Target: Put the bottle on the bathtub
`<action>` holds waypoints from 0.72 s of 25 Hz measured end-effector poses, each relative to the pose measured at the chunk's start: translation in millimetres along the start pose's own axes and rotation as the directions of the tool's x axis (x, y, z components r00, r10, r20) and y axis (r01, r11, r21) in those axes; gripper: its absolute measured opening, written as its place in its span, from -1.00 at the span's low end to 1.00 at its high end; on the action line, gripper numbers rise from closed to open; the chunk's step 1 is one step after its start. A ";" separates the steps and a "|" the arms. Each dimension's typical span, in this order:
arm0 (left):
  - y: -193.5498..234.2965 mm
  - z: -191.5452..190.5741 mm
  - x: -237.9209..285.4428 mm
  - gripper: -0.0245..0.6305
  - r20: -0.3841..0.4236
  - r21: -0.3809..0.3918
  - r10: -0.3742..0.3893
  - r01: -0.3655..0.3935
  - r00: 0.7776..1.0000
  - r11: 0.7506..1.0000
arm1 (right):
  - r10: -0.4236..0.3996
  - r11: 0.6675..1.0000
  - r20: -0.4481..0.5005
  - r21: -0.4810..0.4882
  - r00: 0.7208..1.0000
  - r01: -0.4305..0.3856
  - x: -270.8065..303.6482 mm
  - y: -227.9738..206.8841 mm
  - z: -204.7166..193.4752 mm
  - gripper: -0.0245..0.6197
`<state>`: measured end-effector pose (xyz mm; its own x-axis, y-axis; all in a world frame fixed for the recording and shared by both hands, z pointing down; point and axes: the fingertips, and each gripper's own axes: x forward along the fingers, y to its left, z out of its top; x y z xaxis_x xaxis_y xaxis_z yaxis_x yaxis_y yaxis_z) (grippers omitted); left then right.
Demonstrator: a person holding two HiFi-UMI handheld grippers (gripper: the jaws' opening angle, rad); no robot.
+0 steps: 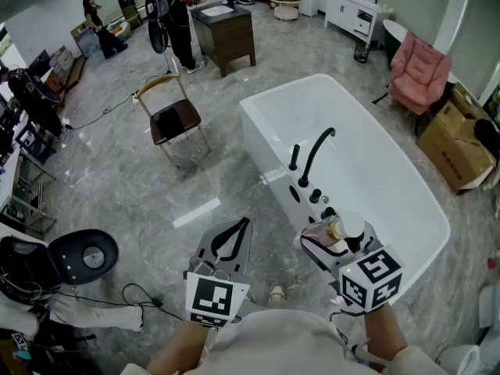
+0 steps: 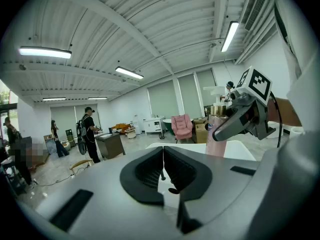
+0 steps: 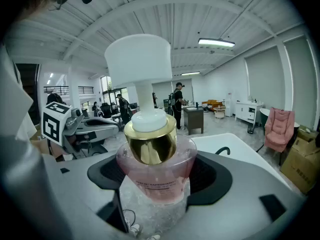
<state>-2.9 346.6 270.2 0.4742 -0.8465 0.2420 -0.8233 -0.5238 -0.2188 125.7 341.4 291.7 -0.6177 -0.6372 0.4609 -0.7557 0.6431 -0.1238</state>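
A pink bottle (image 1: 337, 230) with a gold collar and a white pump head sits upright between the jaws of my right gripper (image 1: 330, 239), which is shut on it. In the right gripper view the bottle (image 3: 156, 170) fills the middle, held by its lower body in that gripper (image 3: 157, 186). It hangs over the near rim of the white bathtub (image 1: 266, 104), just short of the black faucet (image 1: 314, 156). My left gripper (image 1: 237, 233) is shut and holds nothing, over the floor left of the tub. The left gripper view shows its pads (image 2: 150, 171) meeting, and the bottle (image 2: 216, 134) at the right.
A wooden chair (image 1: 173, 119) stands on the grey floor left of the tub. Farther back, a person (image 1: 176, 14) stands by a dark cabinet (image 1: 225, 30). A pink armchair (image 1: 418, 73) and a cardboard box (image 1: 457, 143) are at the right. Cables (image 1: 137, 295) lie near my feet.
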 end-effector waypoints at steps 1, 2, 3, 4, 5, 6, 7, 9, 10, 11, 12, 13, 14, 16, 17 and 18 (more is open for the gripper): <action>-1.3 -1.4 0.9 -0.86 -0.001 0.000 -0.002 0.002 1.000 1.000 | -0.002 1.000 0.002 0.004 1.000 0.002 0.0 -0.8 -1.5 0.26; -2.5 -2.6 1.8 -0.86 -0.002 0.000 -0.005 0.005 1.000 1.000 | -0.004 1.000 0.003 0.008 1.000 0.004 0.1 -1.8 -2.7 0.27; -3.4 -3.1 2.9 -0.86 -0.002 0.000 -0.007 0.007 1.000 1.000 | -0.005 1.000 0.003 0.013 1.000 0.005 0.5 -3.1 -3.7 0.26; -3.8 -3.2 4.1 -0.86 -0.002 0.001 -0.010 0.010 1.000 1.000 | -0.006 1.000 0.002 0.019 1.000 0.006 1.0 -4.7 -4.3 0.26; -3.4 -3.0 5.3 -0.86 -0.004 0.002 -0.011 0.011 1.000 1.000 | -0.007 1.000 0.000 0.024 1.000 0.007 1.6 -6.6 -4.7 0.26; -2.0 -3.1 6.5 -0.86 -0.007 0.003 -0.009 0.009 1.000 1.000 | -0.006 1.000 -0.003 0.026 1.000 0.006 2.1 -8.8 -5.1 0.26; 0.4 -3.7 7.7 -0.86 -0.013 0.001 -0.004 0.004 1.000 1.000 | -0.006 1.000 -0.007 0.026 1.000 0.006 2.3 -11.2 -5.6 0.26; 5.3 -6.3 10.6 -0.86 -0.026 -0.011 0.011 -0.011 1.000 1.000 | -0.008 1.000 -0.012 0.024 1.000 0.008 1.9 -16.9 -7.3 0.26; 6.2 -7.6 12.3 -0.86 -0.031 -0.015 0.016 -0.017 0.999 1.000 | -0.009 1.000 -0.013 0.023 1.000 0.010 1.4 -19.9 -8.7 0.26; 5.7 -8.5 14.2 -0.86 -0.034 -0.016 0.019 -0.019 0.999 1.000 | -0.012 1.000 -0.015 0.024 1.000 0.012 0.8 -23.0 -10.4 0.26; 4.3 -9.0 16.3 -0.86 -0.036 -0.013 0.019 -0.019 0.999 1.000 | -0.015 1.000 -0.017 0.026 1.000 0.016 0.4 -26.2 -12.4 0.26; 2.7 -9.2 18.6 -0.86 -0.039 -0.005 0.018 -0.018 0.999 1.000 | -0.019 0.999 -0.021 0.029 1.000 0.019 0.1 -29.7 -14.6 0.26; 1.9 -9.3 21.0 -0.86 -0.042 0.007 0.019 -0.018 0.999 1.000 | -0.022 0.999 -0.025 0.033 0.999 0.023 0.1 -33.4 -16.6 0.26; 5.1 -10.1 25.5 -0.86 -0.053 0.027 0.028 -0.026 0.998 0.999 | -0.026 0.999 -0.029 0.036 0.999 0.027 2.2 -40.9 -19.3 0.26; 8.3 -10.6 27.7 -0.86 -0.059 0.028 0.034 -0.032 0.998 0.999 | -0.026 0.999 -0.029 0.036 0.999 0.027 4.1 -44.8 -19.4 0.26; 11.6 -10.6 29.9 -0.86 -0.062 0.025 0.039 -0.038 0.997 0.999 | -0.027 0.999 -0.027 0.037 0.999 0.028 6.1 -48.8 -18.4 0.26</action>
<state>-1.6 316.2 284.9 0.4213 -0.8587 0.2917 -0.8326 -0.4938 -0.2510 162.8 314.0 316.7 -0.5908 -0.6429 0.4874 -0.7803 0.6088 -0.1428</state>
